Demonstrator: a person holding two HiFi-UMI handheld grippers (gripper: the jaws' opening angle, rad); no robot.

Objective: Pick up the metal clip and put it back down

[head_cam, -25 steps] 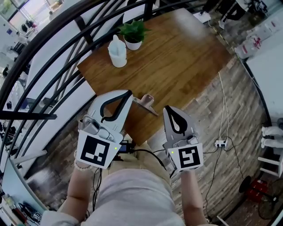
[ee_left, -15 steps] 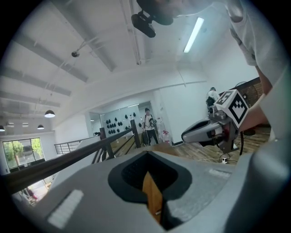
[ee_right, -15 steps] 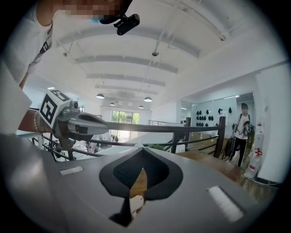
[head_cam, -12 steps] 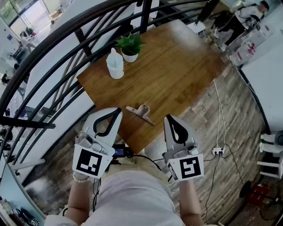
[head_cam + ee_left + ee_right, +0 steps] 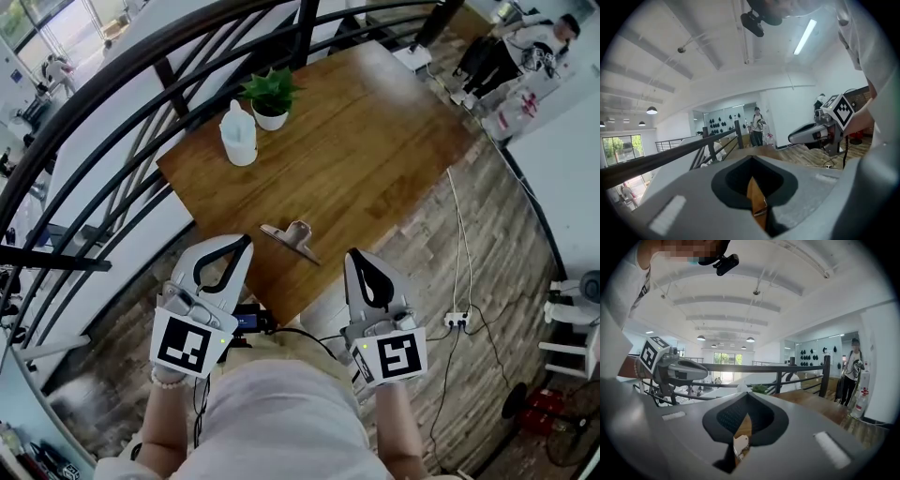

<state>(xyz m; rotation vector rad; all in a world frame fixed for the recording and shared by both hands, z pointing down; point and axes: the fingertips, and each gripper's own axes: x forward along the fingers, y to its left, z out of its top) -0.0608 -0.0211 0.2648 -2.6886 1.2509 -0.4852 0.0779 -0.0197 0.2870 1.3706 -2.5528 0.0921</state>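
Bright daylight, sharp (edges v. warped).

**Both hand-held grippers closed, side by side**

The left hand-held gripper (image 5: 246, 241) and the right hand-held gripper (image 5: 353, 255) sit level with each other, well apart, in front of the torso. Both point forward with their jaws together. The forearms run back beneath them.

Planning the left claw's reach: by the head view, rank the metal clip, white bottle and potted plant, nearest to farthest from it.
From the left claw:
1. metal clip, just to its right.
2. white bottle, farther ahead, slightly left.
3. potted plant, just beyond the bottle.
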